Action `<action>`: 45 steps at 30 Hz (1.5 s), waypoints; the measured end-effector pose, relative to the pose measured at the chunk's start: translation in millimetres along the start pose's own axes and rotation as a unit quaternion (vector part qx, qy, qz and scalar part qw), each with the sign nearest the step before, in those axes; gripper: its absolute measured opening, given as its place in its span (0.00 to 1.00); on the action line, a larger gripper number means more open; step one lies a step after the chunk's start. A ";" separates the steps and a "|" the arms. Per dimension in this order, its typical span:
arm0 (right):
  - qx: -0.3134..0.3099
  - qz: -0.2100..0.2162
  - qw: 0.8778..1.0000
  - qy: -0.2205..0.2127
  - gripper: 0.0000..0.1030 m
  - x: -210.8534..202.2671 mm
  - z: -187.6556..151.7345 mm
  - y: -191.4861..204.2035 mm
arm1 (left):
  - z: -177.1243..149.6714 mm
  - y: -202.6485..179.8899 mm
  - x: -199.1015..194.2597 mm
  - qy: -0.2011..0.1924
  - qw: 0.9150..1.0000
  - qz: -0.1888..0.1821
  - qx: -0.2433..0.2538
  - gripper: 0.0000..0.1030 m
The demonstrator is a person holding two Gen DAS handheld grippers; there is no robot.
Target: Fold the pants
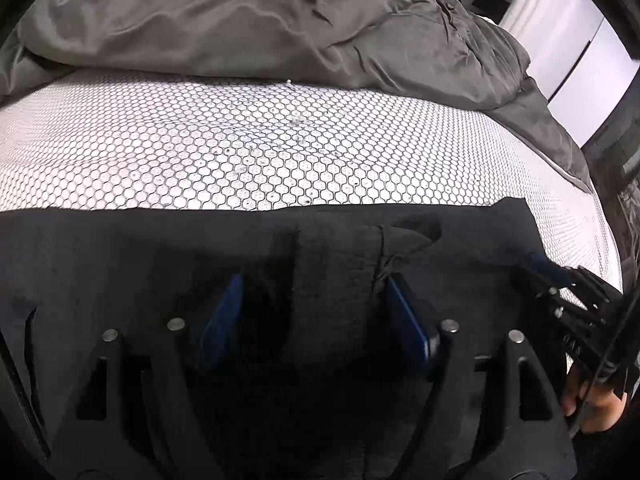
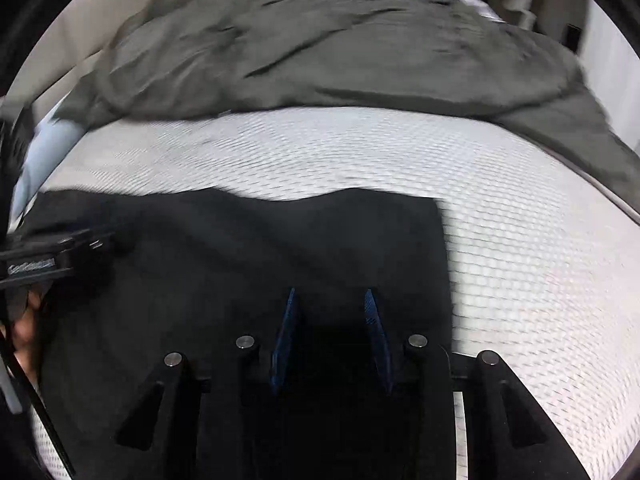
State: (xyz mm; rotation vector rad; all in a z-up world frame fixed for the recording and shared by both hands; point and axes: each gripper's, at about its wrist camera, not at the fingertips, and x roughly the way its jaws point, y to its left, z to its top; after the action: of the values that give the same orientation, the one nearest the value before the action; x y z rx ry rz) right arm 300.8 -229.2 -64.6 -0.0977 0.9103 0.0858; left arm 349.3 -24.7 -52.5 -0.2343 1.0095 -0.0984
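Black pants point(image 1: 340, 264) flat on mattress point(image 1: 260, 148), near grey blanket point(image 1: 240, 20); soft, limp, best taken at far corners; left gripper point(image 1: 314, 312) spread, right gripper point(image 2: 330, 332) part-open, neither gripping cloth.

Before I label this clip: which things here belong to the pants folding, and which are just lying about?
Part of the job:
black pants
left gripper
right gripper
honeycomb-patterned mattress, the folding surface

Just lying about:
grey duvet, bunched at the far side
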 end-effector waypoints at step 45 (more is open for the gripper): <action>0.006 0.122 0.990 -0.068 0.92 -128.4 -121.0 22.0 | -123.8 286.7 -129.9 -0.188 0.875 0.048 -0.443 0.45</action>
State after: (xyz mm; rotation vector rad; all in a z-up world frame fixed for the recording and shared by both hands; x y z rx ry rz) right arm 125.0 -226.2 -37.8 0.0302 0.7824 0.3111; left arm 167.9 259.8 -76.9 -1.0025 0.6115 0.5046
